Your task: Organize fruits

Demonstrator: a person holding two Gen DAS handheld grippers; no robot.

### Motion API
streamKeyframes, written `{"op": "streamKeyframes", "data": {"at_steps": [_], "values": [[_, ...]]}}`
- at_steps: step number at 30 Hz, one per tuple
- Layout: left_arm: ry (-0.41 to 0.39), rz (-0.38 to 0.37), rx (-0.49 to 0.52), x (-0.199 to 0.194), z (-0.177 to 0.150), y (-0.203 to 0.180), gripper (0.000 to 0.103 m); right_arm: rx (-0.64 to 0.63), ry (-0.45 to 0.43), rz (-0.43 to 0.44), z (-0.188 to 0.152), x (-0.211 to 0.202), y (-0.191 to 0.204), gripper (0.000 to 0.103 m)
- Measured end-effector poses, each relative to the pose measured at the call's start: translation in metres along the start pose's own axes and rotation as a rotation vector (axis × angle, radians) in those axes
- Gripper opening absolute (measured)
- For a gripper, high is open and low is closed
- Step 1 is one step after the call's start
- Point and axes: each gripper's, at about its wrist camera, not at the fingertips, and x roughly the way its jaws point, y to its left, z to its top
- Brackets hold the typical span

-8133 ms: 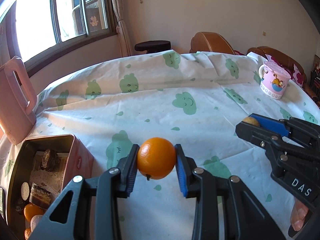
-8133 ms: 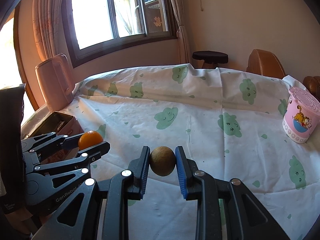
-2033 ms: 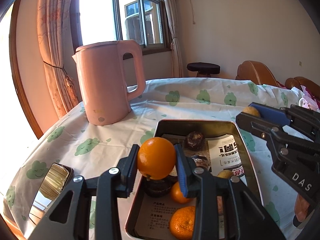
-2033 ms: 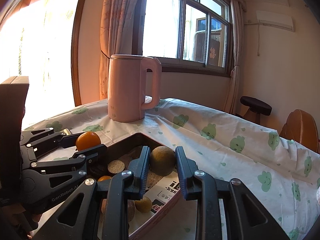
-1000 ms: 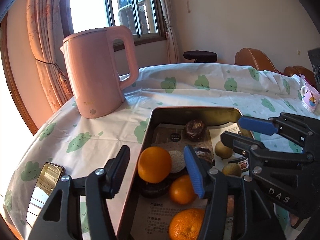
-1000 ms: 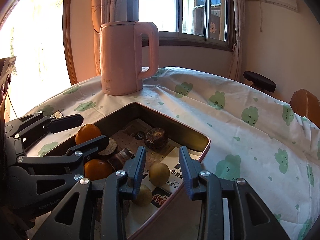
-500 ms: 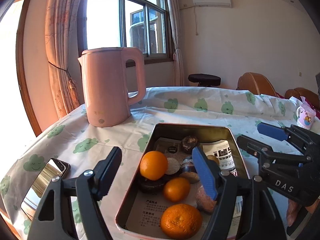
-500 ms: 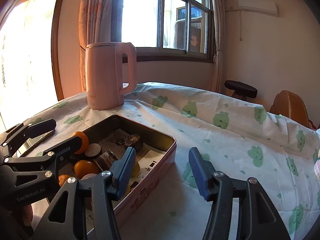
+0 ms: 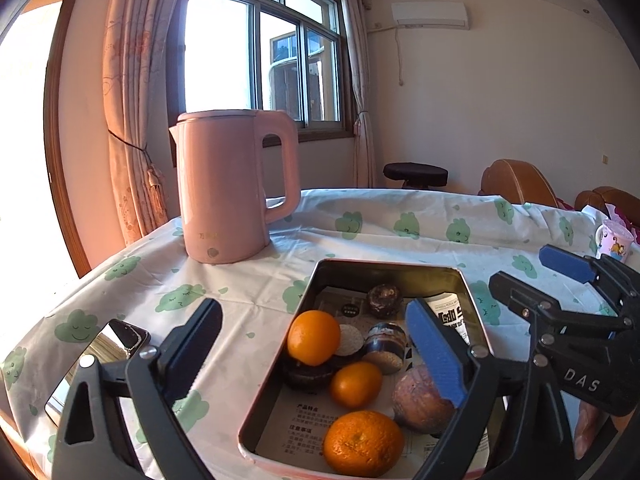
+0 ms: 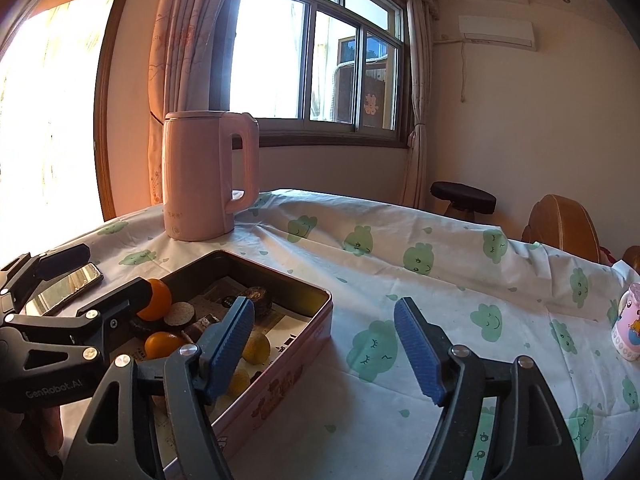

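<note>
A pink rectangular tin (image 9: 386, 267) on the table holds three oranges, among them one on top of dark cakes (image 9: 313, 337), a brownish fruit (image 9: 420, 400) and several round cakes. In the right wrist view the tin (image 10: 280, 368) also shows a yellow-brown kiwi (image 10: 256, 347). My left gripper (image 9: 316, 344) is open and empty, raised above the tin's near left part. My right gripper (image 10: 324, 344) is open and empty, above the tin's right rim and the cloth beside it; it also shows in the left wrist view (image 9: 560, 276).
A pink kettle (image 9: 232, 188) stands behind the tin. A phone (image 9: 96, 364) lies left of the tin near the table edge. A pink cartoon cup (image 10: 628, 328) stands at the far right. Chairs and a stool stand behind the table.
Both grippers have let go of their fruit into the tin, opened wide and pulled back and up from it. The orange and the kiwi now lie in the tin.
</note>
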Motion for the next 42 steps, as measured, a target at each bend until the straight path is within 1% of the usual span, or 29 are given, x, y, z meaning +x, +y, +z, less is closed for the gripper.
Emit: {"op": "streamKeyframes", "data": {"at_steps": [10,18,23,26,36,42], "values": [[-0.003,0.002,0.001,0.000,0.000,0.001,0.098,0.007,-0.008,-0.008,-0.001,-0.002,-0.001,0.080],[-0.003,0.001,0.002,-0.001,0.000,0.001,0.099,0.009,-0.013,-0.009,-0.001,-0.003,-0.001,0.081],[-0.005,0.000,0.003,0.000,-0.001,0.001,0.103,0.009,-0.014,-0.011,-0.001,-0.003,-0.002,0.082],[-0.006,0.003,0.002,-0.001,-0.001,0.002,0.103,0.008,-0.014,-0.014,-0.001,-0.003,-0.001,0.083],[-0.050,-0.001,0.016,-0.010,-0.001,-0.003,0.103,0.004,-0.019,-0.020,-0.001,-0.004,-0.002,0.084],[-0.050,-0.011,0.009,-0.010,-0.001,-0.001,0.103,0.001,-0.021,-0.021,-0.001,-0.004,-0.002,0.084]]}}
